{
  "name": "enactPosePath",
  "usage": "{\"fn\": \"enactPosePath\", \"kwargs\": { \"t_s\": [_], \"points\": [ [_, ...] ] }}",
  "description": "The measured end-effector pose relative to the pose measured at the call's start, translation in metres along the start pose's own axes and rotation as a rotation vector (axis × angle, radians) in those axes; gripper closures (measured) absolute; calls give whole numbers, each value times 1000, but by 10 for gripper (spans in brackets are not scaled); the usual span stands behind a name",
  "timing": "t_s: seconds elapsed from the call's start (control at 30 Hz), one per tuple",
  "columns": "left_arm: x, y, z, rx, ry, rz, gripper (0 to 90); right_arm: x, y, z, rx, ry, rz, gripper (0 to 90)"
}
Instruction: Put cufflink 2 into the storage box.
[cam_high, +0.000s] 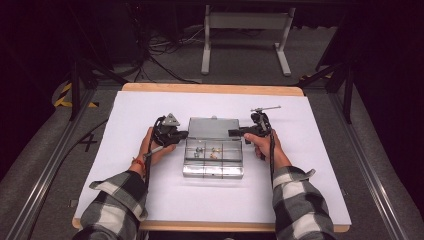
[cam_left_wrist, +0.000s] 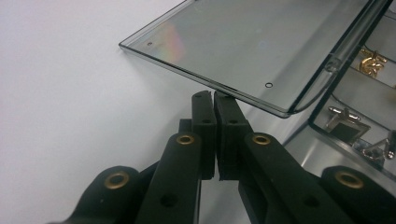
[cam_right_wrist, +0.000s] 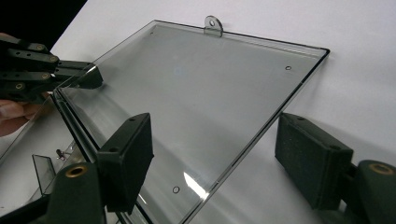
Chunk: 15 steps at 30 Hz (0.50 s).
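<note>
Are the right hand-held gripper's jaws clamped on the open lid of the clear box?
No: in the right gripper view the right hand-held gripper has its jaws spread wide, with the lid edge between them, untouched.

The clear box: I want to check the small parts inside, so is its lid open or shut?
Open. The lid is swung back behind the box, leaving its compartments and the small metal pieces uncovered.

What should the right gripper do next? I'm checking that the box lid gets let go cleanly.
Probably draw the right gripper back, away from the lid. Its jaws stand apart on either side of the lid's edge and neither pad looks to be pressing it. The lid is folded open behind the clear box, and the shut left gripper sits at the opposite edge.
</note>
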<state>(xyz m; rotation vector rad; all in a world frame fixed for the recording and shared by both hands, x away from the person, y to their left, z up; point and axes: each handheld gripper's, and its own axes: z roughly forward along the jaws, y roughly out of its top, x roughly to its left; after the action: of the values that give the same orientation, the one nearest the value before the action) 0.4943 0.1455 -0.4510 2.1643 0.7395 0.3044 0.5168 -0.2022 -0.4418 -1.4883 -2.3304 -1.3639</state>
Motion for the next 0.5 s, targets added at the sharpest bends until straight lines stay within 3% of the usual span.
{"fn": "enactPosePath", "kwargs": {
  "t_s": [0.17, 0.37, 0.5],
  "points": [
    [-3, 3, 1, 15, 19, 19, 887, 0, 0, 0, -8, 15, 6, 327],
    [-2, 7, -1, 6, 30, 6, 888, 5, 1, -4, -34, 8, -24, 407],
    [-2, 9, -4, 3, 34, -5, 879, 12, 2, -7, -52, -26, -66, 426]
  ]
}}
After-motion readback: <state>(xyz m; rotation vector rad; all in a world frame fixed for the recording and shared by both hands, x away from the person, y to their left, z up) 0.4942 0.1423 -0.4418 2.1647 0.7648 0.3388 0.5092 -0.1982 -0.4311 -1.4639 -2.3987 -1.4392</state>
